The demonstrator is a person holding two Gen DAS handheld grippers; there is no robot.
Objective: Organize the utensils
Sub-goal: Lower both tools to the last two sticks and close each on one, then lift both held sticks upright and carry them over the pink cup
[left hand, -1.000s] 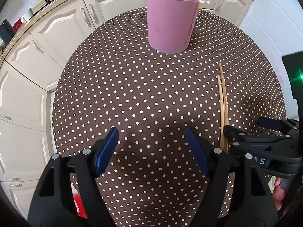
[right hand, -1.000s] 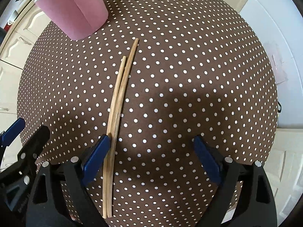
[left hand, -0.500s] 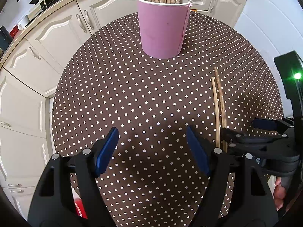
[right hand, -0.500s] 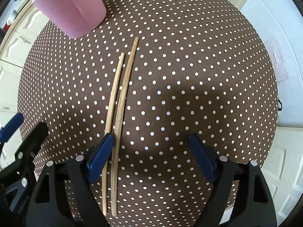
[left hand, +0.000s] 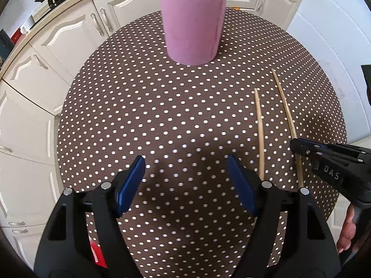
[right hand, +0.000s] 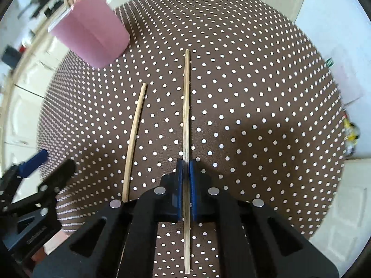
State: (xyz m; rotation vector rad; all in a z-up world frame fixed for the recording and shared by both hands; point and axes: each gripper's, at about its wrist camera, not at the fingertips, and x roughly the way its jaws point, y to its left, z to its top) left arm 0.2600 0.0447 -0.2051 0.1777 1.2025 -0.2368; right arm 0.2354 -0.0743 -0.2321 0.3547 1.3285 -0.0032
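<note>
Over a dotted brown surface (right hand: 255, 92), my right hand-held gripper (right hand: 186, 164) is clamping the longer chopstick (right hand: 186, 106), its jaws having just been closing on it, while my left hand-held gripper (left hand: 185, 176) is hovering with jaws apart and empty. Beside it, the shorter chopstick (right hand: 134, 134) is lying loose. Next, I judge, comes lifting and tipping this stick upright into the pink cup (left hand: 193, 30) beyond.

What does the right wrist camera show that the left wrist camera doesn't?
Only the right wrist view shows the right gripper with its blue pads shut on the longer chopstick. Only the left wrist view shows the chopsticks standing in the pink cup, and the left gripper with open, empty jaws. Both show the cup, the shorter chopstick and the dotted tablecloth.
</note>
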